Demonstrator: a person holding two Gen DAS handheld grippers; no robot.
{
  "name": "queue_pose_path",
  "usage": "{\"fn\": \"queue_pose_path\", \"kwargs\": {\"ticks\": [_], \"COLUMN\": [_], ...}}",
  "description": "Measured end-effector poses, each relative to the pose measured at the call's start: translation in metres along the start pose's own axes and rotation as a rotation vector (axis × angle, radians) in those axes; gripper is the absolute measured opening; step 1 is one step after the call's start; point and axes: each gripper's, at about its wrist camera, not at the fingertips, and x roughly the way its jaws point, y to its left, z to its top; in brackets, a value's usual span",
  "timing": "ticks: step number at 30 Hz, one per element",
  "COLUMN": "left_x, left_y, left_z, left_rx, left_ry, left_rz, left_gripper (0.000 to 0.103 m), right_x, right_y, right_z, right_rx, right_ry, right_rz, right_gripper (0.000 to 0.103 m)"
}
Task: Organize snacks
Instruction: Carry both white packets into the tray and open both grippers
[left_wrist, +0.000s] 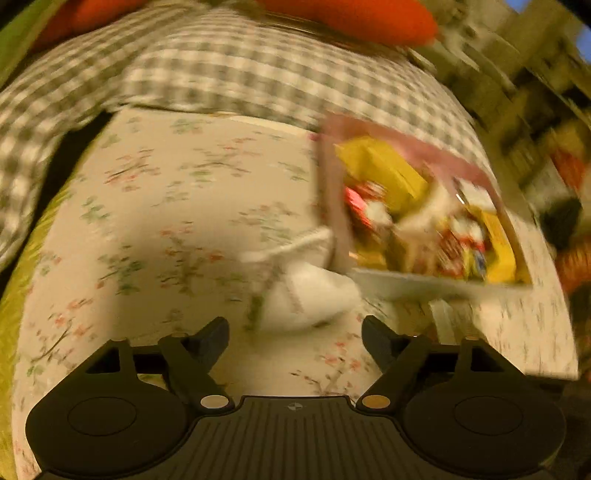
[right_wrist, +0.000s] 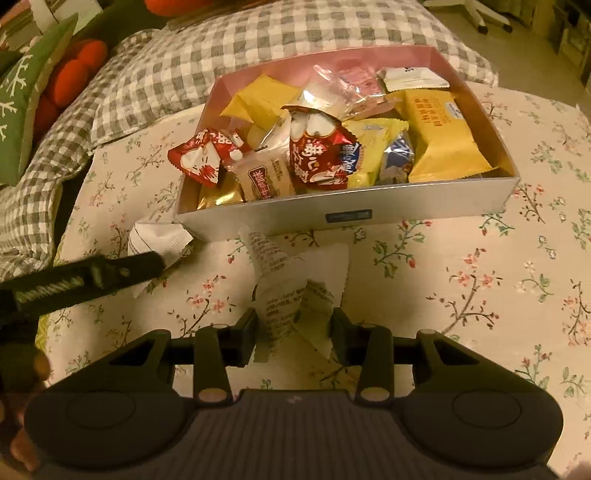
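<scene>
Presently, the right gripper (right_wrist: 294, 328) points steeply down at a flower-print cloth (right_wrist: 461, 288), its two fingers pressed against the sides of a white snack packet (right_wrist: 295, 291) with printed text. The packet is crumpled and stands up between the fingers, its upper end reaching toward the near wall of the box (right_wrist: 347, 216).

The box is grey outside and pink inside. It sits on the cloth and is filled with wrapped snacks: two red packets (right_wrist: 317, 155), several yellow packets (right_wrist: 439, 140), a beige one, a gold one and clear wrappers. One red packet hangs over the left rim.

A second white packet (right_wrist: 159, 240) lies on the cloth just beside the box's left near corner. In the right wrist view a black finger of the left gripper (right_wrist: 110, 271) reaches in from the left and overlaps that packet's lower edge; contact cannot be confirmed.

The left wrist view is heavily blurred. The left gripper's (left_wrist: 295, 332) fingers stand spread well apart with nothing pressed between them. The white packet (left_wrist: 310, 295) lies just ahead of the tips, apart from both, and the box (left_wrist: 424, 284) is to the right.

A grey checked quilt (right_wrist: 221, 51) lies behind the box, with a green cushion (right_wrist: 26, 96) and orange cushions (right_wrist: 77, 70) at the far left.
</scene>
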Motion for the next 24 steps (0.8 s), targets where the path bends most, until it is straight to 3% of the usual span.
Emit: {"fn": "queue_pose_path", "kwargs": {"ticks": [8,10,12,15,17,20,24], "left_x": [0.024,0.036,0.046,0.046,0.043,0.033,0.022], "left_y": [-0.043,-0.044,-0.041,-0.03,-0.026,-0.018,-0.014], "left_z": [0.006,0.005,0.006,0.007,0.007,0.003,-0.009], "left_rx": [0.4,0.48,0.49,0.429,0.414,0.409,0.442], "left_ry": [-0.075,-0.061,-0.039,-0.042,-0.048,-0.07,-0.081], "left_rz": [0.207,0.22,0.219,0.15,0.129,0.083,0.043], "left_gripper": [0.085,0.085,0.085,0.081,0.058,0.049,0.048], "right_x": [-0.005,-0.006,-0.005,-0.002,-0.001,-0.003,-0.007], "right_y": [-0.002,-0.006,-0.01,-0.011,-0.009,-0.005,0.0], "right_z": [0.0,0.0,0.0,-0.002,-0.003,-0.004,-0.004], "right_rx": [0.009,0.015,0.016,0.006,-0.007,-0.021,-0.034], "right_ry": [0.001,0.001,0.005,0.01,0.009,0.008,0.005], "right_rz": [-0.003,-0.006,-0.009,-0.01,-0.016,-0.026,-0.011], "right_gripper": [0.038,0.038,0.038,0.038,0.038,0.038,0.038]}}
